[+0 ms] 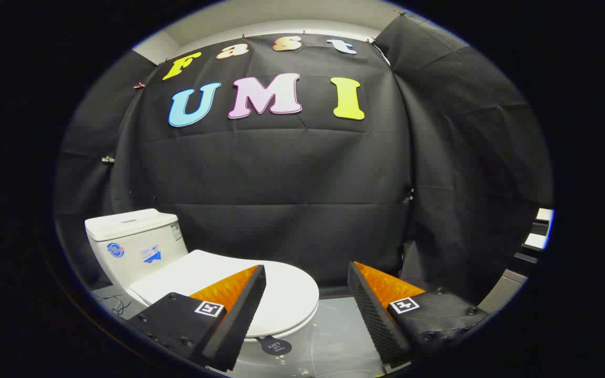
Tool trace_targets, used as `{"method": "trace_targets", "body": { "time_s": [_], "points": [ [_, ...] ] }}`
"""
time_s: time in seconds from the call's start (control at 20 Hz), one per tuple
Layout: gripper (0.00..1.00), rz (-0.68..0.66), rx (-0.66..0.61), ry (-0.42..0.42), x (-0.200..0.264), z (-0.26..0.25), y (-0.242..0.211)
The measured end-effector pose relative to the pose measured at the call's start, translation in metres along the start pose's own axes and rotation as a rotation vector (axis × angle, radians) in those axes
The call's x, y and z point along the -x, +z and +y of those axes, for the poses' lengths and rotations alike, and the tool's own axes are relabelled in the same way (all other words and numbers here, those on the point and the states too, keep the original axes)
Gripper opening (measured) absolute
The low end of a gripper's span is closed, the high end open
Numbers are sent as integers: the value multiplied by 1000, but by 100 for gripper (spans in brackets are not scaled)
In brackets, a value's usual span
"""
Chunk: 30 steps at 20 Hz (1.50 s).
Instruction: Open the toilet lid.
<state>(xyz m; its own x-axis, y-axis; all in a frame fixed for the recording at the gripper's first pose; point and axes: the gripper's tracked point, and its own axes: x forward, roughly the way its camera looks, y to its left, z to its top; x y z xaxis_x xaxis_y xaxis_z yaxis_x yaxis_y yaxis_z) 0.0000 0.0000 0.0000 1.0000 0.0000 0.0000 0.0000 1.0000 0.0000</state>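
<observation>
A white toilet stands to the left, with its tank at the back against the booth's cloth wall. Its white lid lies flat and closed over the bowl, the rounded front edge reaching just ahead of the left finger. A small dark round tag hangs below the lid's front rim. My gripper is open, its two fingers spread wide with nothing between them. The left finger overlaps the lid in the view; whether it touches is unclear. The right finger is off to the toilet's right, over the floor.
The grey floor shows between the fingers and right of the bowl. Black cloth walls close in behind and to the right. A thin cable lies on the floor left of the toilet's base.
</observation>
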Motion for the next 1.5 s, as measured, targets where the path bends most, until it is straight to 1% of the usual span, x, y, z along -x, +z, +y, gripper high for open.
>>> {"method": "trace_targets", "body": {
  "time_s": [0.8, 1.1, 1.3, 1.4, 1.5],
  "points": [
    [98, 19, 3, -9, -3, -5, -7],
    [98, 45, -17, -5, -4, -4, -16],
    [98, 130, -115, 7, -6, -3, -40],
    [98, 194, -220, 16, -5, -2, -57],
    [98, 290, -339, 16, -4, 0, -80]
  ]
}}
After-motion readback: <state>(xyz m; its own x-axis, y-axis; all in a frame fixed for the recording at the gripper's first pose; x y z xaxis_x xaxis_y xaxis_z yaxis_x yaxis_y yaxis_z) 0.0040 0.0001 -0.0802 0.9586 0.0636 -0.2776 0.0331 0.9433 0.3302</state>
